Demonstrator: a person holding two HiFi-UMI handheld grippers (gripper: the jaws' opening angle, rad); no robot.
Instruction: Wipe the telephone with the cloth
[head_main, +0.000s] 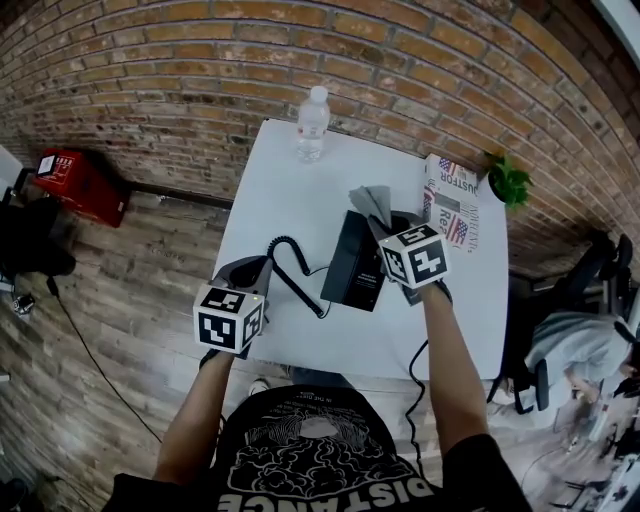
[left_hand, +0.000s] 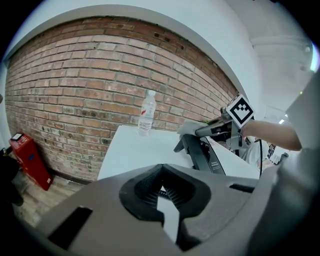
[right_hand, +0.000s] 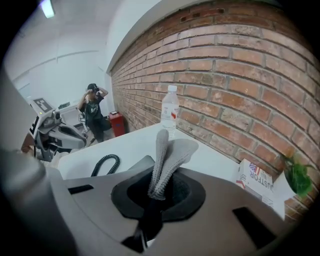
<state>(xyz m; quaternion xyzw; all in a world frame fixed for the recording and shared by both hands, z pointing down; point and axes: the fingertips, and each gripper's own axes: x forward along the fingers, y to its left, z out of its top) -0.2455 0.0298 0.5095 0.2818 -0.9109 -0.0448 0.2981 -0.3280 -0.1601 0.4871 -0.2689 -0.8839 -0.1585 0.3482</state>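
Note:
The black telephone (head_main: 355, 268) stands in the middle of the white table (head_main: 290, 180), and its coiled cord (head_main: 296, 268) trails off to the left. My right gripper (head_main: 385, 222) hovers over the phone's top right. It is shut on a grey cloth (right_hand: 167, 155) whose folded end sticks up past the jaws. My left gripper (head_main: 255, 268) is at the table's left edge, just left of the cord's loop. Its tips are together and nothing is held. Through the slit under the tips (left_hand: 161, 172) a bit of cord shows. The phone (left_hand: 202, 155) lies to its right.
A clear water bottle (head_main: 312, 124) stands at the table's far edge. A printed box (head_main: 450, 198) lies at the right, with a small green plant (head_main: 508, 180) beyond it. A red case (head_main: 80, 185) sits on the floor at left. A person (right_hand: 94, 110) stands far off by the brick wall.

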